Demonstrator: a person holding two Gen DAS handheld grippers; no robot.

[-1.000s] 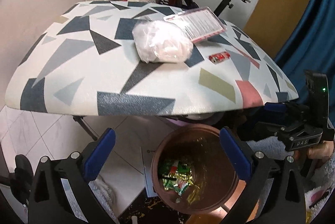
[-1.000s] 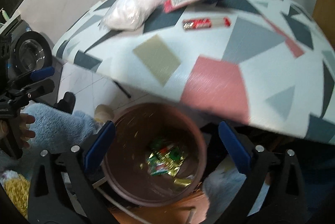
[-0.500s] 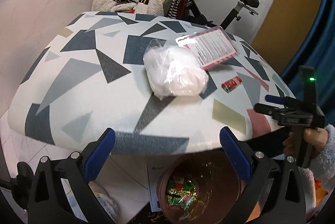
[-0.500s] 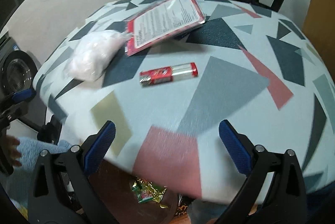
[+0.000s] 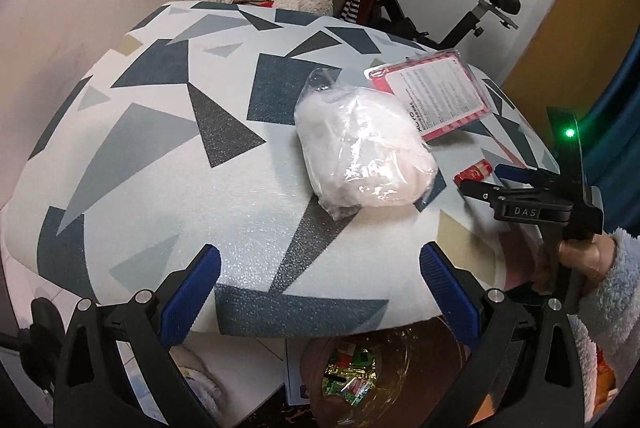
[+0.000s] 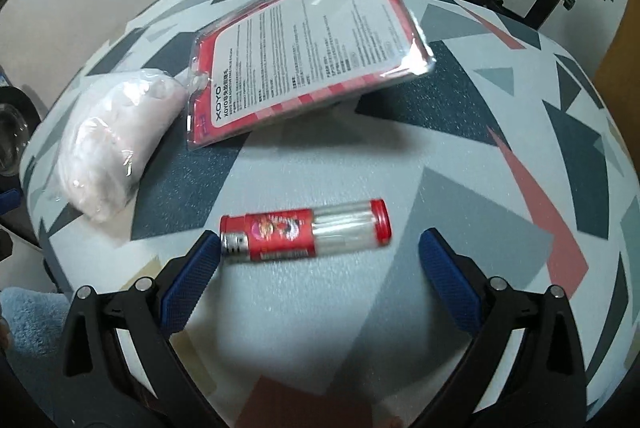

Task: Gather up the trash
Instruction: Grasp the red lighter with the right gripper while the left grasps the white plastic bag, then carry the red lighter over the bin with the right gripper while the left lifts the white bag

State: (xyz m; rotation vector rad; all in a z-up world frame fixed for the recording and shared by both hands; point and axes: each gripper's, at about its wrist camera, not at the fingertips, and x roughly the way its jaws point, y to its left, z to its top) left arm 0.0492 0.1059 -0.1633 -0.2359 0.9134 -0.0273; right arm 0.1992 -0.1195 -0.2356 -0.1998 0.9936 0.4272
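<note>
On the round surface patterned with grey, navy and pink triangles lie a clear plastic bag of white stuffing, a red-and-white blister pack and a red-capped clear tube. Right gripper hovers spread just before the tube. Left gripper hangs spread at the surface's edge, above a brown bin holding wrappers.

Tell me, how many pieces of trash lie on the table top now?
3: the plastic bag at left, the red blister pack behind it, the red tube nearest the right tool. None seems hidden.
</note>
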